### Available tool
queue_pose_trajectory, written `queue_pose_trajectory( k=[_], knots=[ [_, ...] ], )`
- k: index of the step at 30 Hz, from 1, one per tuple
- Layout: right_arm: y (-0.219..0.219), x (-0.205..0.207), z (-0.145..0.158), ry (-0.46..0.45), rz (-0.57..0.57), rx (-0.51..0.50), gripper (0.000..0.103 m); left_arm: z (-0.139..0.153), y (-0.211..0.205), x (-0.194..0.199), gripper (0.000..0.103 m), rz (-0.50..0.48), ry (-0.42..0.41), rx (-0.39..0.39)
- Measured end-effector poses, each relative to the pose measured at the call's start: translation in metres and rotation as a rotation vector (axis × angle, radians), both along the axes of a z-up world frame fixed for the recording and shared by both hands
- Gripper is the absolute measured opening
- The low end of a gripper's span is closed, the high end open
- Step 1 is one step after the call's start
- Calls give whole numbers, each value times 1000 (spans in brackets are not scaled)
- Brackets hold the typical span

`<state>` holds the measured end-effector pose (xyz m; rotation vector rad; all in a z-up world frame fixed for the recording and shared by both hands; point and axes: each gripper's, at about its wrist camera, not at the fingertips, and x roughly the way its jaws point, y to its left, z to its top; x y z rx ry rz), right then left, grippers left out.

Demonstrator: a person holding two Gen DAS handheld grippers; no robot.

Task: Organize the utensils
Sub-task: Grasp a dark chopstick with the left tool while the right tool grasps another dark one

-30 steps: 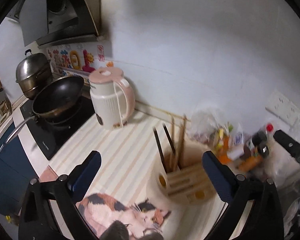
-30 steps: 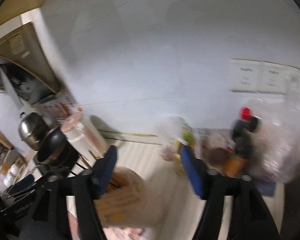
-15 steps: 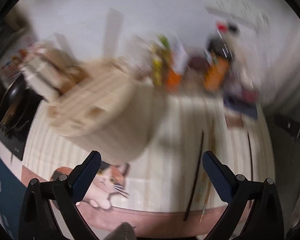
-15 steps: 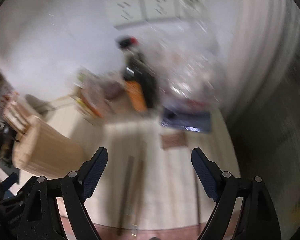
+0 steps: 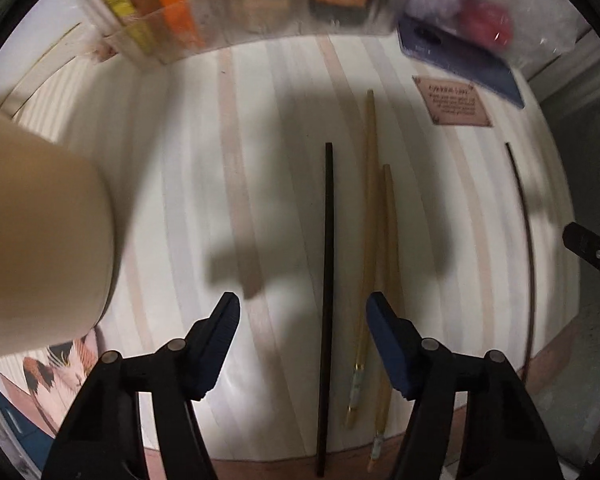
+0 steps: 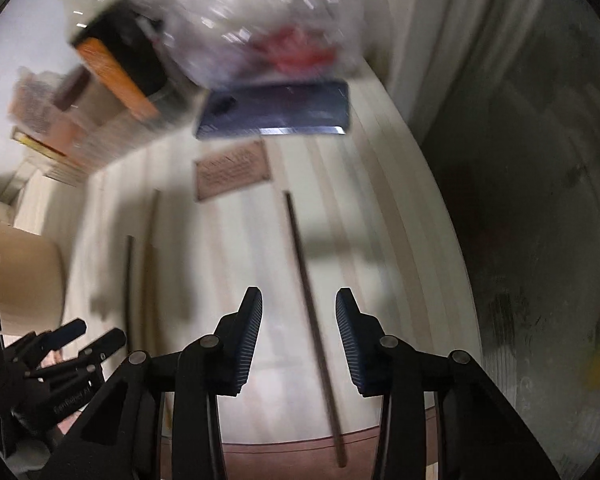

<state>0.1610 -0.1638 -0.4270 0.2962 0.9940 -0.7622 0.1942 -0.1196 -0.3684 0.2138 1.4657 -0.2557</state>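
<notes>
1. Four chopsticks lie flat and roughly parallel on a striped counter (image 5: 268, 128), running away from the viewer.
2. The left gripper (image 5: 302, 308) hovers low with its jaws apart and empty. A black chopstick (image 5: 327, 280) lies between them, and two pale wooden chopsticks (image 5: 370, 220) lie touching each other just beside the right jaw.
3. The right gripper (image 6: 299, 304) is also spread and empty, straddling a dark chopstick (image 6: 308, 300) well apart from the others.
4. A tan utensil holder (image 5: 40, 248) stands at the left.
5. Each chopstick looks light, stiff, thin and probably smooth; a pinch near mid-length should keep it from tipping or rolling.
</notes>
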Motion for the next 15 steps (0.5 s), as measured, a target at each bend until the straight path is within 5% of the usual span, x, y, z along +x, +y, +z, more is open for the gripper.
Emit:
queue_pose_trajectory(
  k=[11,15],
  knots=[
    [-23,13,-29,107,6,43,41,-8,-2,3,44,12,-3,22],
    [-26,18,-39,147,9,49,41,-3,3,8,16,19,-15,18]
  ],
)
